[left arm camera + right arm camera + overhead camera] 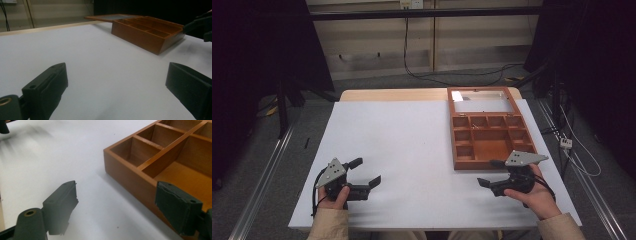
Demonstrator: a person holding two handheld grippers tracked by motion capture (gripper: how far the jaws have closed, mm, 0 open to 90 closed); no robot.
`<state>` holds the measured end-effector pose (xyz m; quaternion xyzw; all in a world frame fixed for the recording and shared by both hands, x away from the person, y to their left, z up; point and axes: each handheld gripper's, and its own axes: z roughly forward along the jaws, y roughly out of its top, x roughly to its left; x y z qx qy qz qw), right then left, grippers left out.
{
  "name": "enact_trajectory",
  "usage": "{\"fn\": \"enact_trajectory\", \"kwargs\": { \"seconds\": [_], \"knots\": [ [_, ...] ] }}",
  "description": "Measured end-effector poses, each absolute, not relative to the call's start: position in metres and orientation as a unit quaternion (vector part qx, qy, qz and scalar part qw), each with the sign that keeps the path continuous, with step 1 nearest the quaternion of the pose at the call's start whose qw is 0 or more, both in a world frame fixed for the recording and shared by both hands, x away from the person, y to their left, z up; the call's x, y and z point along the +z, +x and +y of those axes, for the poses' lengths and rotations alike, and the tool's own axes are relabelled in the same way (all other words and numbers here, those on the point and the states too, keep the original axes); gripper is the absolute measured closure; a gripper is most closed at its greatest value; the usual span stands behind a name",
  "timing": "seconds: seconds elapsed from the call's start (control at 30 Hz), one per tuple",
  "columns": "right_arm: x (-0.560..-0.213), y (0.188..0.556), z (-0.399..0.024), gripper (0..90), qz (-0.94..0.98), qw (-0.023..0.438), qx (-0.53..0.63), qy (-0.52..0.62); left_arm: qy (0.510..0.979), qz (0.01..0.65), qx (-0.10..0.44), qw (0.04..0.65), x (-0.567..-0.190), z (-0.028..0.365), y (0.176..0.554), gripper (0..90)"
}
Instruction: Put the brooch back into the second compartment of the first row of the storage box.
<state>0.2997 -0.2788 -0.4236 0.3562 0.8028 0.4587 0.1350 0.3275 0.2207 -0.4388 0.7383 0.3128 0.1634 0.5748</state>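
Our right tongs (115, 207), released, straddle the near wall of the wooden box (130, 180) at right of the frame; left tongs (367, 172) idle, released, lower left. We judge the approach underway; next, close squarely on that wall.

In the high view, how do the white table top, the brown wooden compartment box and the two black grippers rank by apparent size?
1. White table top, clearly largest.
2. Brown wooden compartment box, with its lid open.
3. Left gripper and right gripper: they look alike, so I do not rank them.
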Motion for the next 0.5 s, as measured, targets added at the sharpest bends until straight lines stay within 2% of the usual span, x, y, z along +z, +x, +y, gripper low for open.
{"fn": "enact_trajectory", "kwargs": {
  "seconds": [0.5],
  "knots": [
    [-0.441, 0.291, -0.285, 17.5, 0.802, 0.126, 0.455, 0.367, 0.738, 0.313, 0.165, 0.575, -0.438, 0.222, 0.327, 4.0]
  ]
}}
